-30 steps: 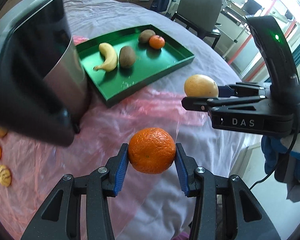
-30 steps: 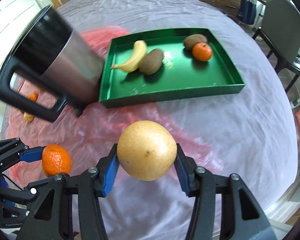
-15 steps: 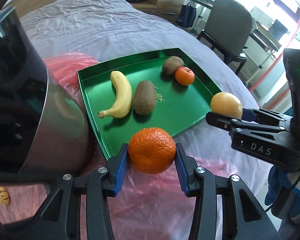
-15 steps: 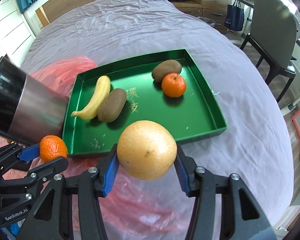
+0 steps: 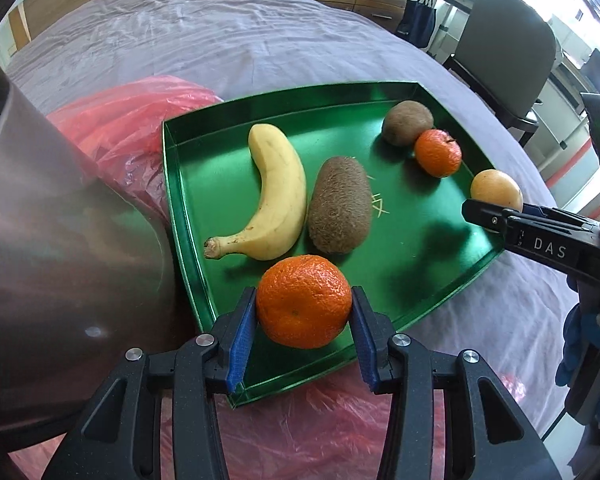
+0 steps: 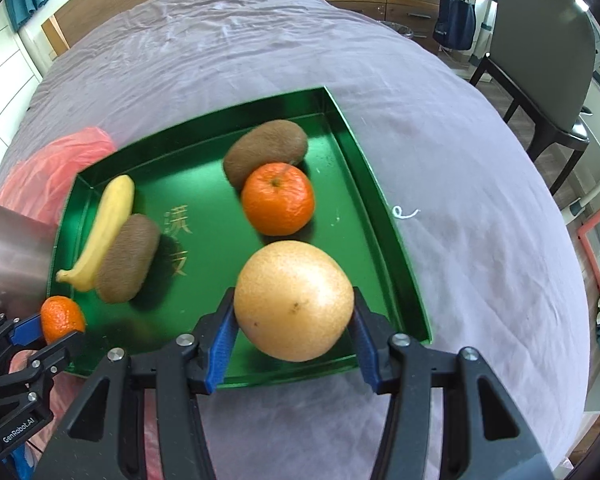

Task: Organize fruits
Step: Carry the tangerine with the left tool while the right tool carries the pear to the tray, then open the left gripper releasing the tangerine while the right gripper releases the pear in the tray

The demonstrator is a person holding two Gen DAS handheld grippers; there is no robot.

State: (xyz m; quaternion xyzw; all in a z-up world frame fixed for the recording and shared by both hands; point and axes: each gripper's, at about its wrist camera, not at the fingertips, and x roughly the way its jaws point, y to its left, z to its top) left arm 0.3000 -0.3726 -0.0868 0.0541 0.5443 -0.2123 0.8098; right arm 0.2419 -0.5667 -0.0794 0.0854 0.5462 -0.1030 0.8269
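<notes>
Left wrist view: the left gripper (image 5: 303, 316) is closed on a mandarin (image 5: 303, 301), blue pads (image 5: 244, 330) pressing its two sides at about the widest part, jaws fairly narrow. The fruit hangs over the near corner of the green tray (image 5: 184, 216), not yet set down. Judging by looks, it's light w/ soft, loose, pebbly skin, so it probably grips well but would bruise or split if squeezed hard; holding across the middle, as here, seems right.

Right wrist view: the right gripper (image 6: 294, 322) is clamped on a bigger yellow round fruit (image 6: 294, 300), maybe a pear or grapefruit, can't tell which. Jaws stand wider, pads at its sides. It's over the tray's near right area. Likely heavier & smoother-skinned, so more prone to slip or roll once released; the tray wall should stop it.

In the tray: a banana (image 5: 278, 200) touching a kiwi (image 5: 339, 204), plus a second kiwi (image 6: 266, 152) against another mandarin (image 6: 278, 199). Free floor lies between the two pairs. A steel mug (image 5: 60, 240) stands just left of the tray, red plastic bag (image 5: 132, 120) under it, all on a grey bedsheet (image 6: 479, 200)
</notes>
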